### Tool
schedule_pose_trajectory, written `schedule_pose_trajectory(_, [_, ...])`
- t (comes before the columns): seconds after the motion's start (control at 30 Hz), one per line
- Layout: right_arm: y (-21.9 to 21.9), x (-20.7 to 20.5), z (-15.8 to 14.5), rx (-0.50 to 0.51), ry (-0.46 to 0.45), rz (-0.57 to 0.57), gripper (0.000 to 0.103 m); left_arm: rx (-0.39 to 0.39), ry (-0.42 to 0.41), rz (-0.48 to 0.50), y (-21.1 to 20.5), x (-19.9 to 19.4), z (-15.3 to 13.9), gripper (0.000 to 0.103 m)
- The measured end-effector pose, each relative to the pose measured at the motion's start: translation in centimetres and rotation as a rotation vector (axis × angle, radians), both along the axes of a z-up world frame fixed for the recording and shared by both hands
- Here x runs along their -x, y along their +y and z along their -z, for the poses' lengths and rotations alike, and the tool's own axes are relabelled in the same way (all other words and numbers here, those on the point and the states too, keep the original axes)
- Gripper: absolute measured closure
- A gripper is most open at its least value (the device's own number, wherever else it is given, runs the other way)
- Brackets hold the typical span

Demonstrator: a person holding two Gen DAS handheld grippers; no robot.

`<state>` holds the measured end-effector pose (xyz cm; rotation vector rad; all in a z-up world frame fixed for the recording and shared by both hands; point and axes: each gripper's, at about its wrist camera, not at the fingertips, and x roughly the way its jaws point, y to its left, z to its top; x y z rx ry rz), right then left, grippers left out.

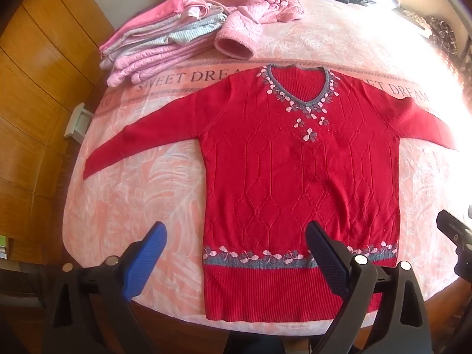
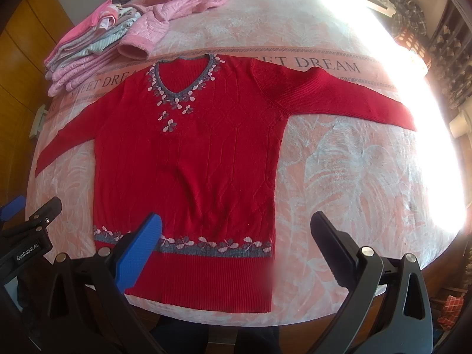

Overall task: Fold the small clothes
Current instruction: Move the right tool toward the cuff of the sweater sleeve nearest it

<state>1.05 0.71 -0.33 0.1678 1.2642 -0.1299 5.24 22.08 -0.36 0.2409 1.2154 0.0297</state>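
Off to the far left of both grippers, a stack of folded clothes [image 1: 159,44] sits w/ a loose pink jacket [image 1: 253,20] beside it. Left gripper [image 1: 236,242] hangs wide open, holding nothing, over the sweater's near-left hem corner. Red sweater [image 1: 298,177] lies flat on the bed [image 1: 132,206], front up, neck away, long axis running straight ahead of the tools, sleeves spread to both sides. Right gripper [image 2: 236,236] is also wide open and empty, over the near-right hem corner. Each sleeve is nearer its same-side gripper, so prob. the sleeves get folded in first.
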Motion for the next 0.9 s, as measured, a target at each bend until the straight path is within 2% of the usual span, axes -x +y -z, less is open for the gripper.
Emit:
schedule_pose_trajectory(0.43, [-0.7, -0.6, 0.3, -0.021, -0.009, 0.008, 0.003, -0.002, 0.004, 0.003, 0.0, -0.8, -0.5, 0.008])
schedule_pose_trajectory(0.47, [-0.8, -0.7, 0.3, -0.022, -0.009, 0.009, 0.003, 0.004, 0.000, 0.000, -0.4, -0.8, 0.4, 0.008])
schedule_pose_trajectory(0.9, [-0.8, -1.1, 0.7, -0.030, -0.004, 0.006, 0.003, -0.002, 0.000, 0.003, -0.3, -1.1, 0.6, 0.008])
